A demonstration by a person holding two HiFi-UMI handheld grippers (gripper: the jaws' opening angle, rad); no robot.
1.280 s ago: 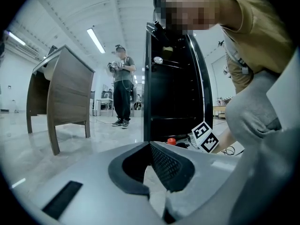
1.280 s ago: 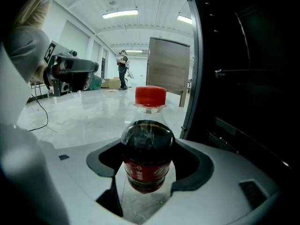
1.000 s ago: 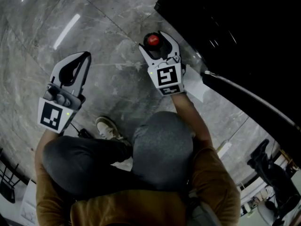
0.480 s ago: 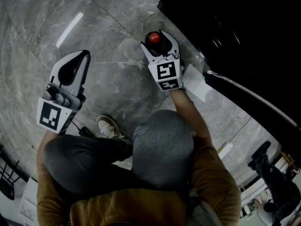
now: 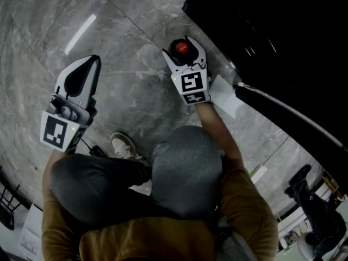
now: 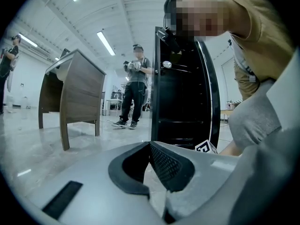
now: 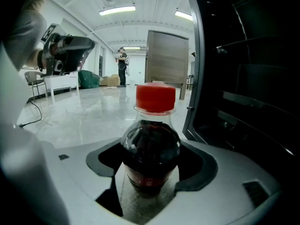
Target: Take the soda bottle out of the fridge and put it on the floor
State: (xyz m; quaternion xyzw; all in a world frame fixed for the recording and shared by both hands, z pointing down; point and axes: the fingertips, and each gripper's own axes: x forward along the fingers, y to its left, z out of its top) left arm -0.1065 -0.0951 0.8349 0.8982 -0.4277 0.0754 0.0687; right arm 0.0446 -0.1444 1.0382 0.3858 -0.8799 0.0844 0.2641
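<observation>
Lowering step: right gripper [image 5: 184, 42] jaws clamp the soda bottle [image 7: 151, 146] upright beside the open fridge [image 5: 272, 31]. Its base seems on or just above the floor [image 5: 130, 31], hard to tell. Hold it vertical, confirm contact, then release. Left gripper [image 6: 150, 146] jaws together, empty.

Left tongs [image 5: 95, 60] empty, jaws together; right tongs [image 5: 184, 41] forward, jaws clamped on the soda bottle [image 7: 151, 146].

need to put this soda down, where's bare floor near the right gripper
Bare marble floor lies between the left gripper and the right gripper holding the soda bottle, and beyond both. It is crowded to the right by the fridge and its open door, and nearer in by the person's shoe.
</observation>
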